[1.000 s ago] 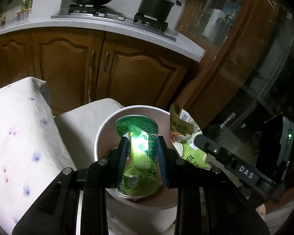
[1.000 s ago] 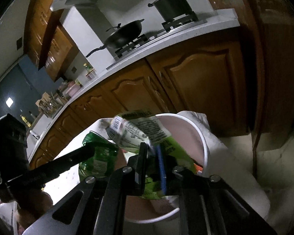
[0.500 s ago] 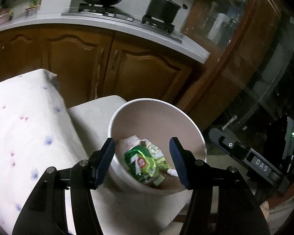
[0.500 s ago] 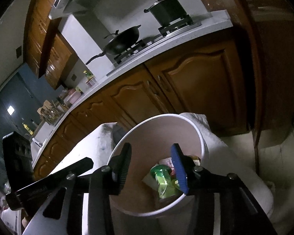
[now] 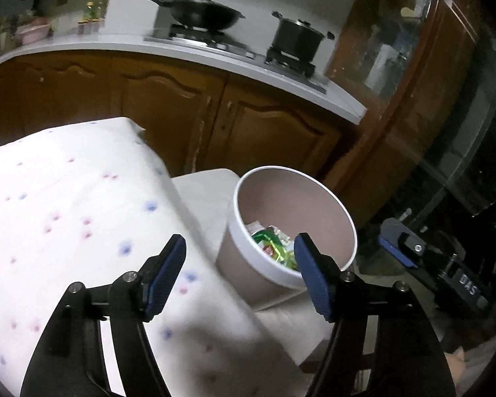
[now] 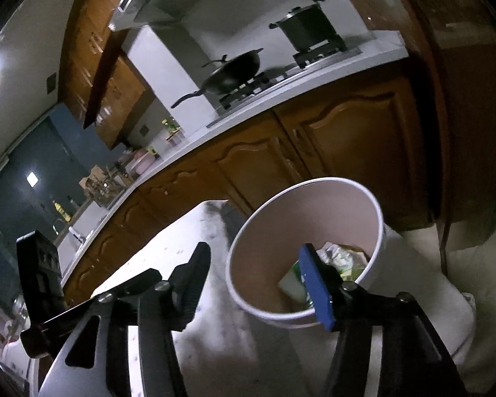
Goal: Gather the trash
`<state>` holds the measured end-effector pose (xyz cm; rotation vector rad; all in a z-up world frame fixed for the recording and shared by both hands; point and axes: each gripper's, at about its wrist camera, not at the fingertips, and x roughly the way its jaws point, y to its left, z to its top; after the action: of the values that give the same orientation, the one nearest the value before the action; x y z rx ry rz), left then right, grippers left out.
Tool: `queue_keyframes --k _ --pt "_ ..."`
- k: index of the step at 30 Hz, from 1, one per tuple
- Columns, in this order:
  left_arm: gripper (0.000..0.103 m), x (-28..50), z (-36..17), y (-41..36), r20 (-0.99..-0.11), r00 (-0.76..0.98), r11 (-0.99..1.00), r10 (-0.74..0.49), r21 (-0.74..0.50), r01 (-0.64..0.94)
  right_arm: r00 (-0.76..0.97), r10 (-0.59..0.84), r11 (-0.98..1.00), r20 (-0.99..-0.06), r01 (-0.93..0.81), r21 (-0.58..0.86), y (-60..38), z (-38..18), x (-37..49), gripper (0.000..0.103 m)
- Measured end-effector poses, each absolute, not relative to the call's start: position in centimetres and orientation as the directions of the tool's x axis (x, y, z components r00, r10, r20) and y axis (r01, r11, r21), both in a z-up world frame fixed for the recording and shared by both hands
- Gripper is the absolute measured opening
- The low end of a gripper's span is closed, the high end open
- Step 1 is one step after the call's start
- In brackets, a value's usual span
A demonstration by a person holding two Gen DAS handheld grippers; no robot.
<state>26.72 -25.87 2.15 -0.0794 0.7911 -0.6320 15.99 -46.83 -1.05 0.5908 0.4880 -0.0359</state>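
A round white-rimmed bin (image 5: 238, 218) (image 6: 378, 221) stands on a white padded seat beside the table. Green snack wrappers (image 5: 269, 243) (image 6: 344, 258) lie at its bottom. My left gripper (image 5: 239, 276) is above the table's edge and the near rim of the bin, its jaws opening, nothing between its blue pads. My right gripper (image 6: 258, 281) hovers over the bin's near rim, jaws also opening and empty. The right gripper's body (image 5: 413, 251) shows at the right of the left wrist view; the left gripper's body (image 6: 43, 278) shows at the left of the right wrist view.
A table with a white flower-dotted cloth (image 5: 66, 218) (image 6: 182, 251) fills the left. Behind stand brown kitchen cabinets (image 5: 168, 112) under a white counter with a wok (image 5: 205, 13) and a pot (image 5: 296, 41). A dark glass-fronted cabinet (image 5: 423, 66) rises at the right.
Both grippers let go of their wrappers, which fell into the bin. Both jaws widened and both hands drew back from the bin, the left toward the table.
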Motion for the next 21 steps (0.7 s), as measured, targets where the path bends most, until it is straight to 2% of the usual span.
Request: queue_keyframes --k 2,4,6,21 --pt "0.076 25.8 2.4 -24.8 -0.63 0.551 0.823 -0.547 -0.287 0.49 0.893 0.092 0.842 -0.44 0.166 0.514 -45.5 -0.6 15.1 0.076" --pt "0.092 24.6 2.8 -23.2 -0.618 0.585 0.841 -0.525 -0.271 0.469 0.905 0.064 0.851 -0.422 0.172 0.497 -44.4 -0.2 14.0 0.095" --pt "0.102 23.7 2.9 -22.0 -0.612 0.614 0.859 -0.499 -0.252 0.446 0.915 0.04 0.86 -0.402 0.174 0.48 -43.3 0.2 13.1 0.1" --pt "0.103 16.6 3.0 -13.7 -0.561 0.744 0.927 -0.363 -0.137 0.349 0.945 -0.056 0.93 -0.321 0.166 0.327 -34.3 0.9 8.1 0.103"
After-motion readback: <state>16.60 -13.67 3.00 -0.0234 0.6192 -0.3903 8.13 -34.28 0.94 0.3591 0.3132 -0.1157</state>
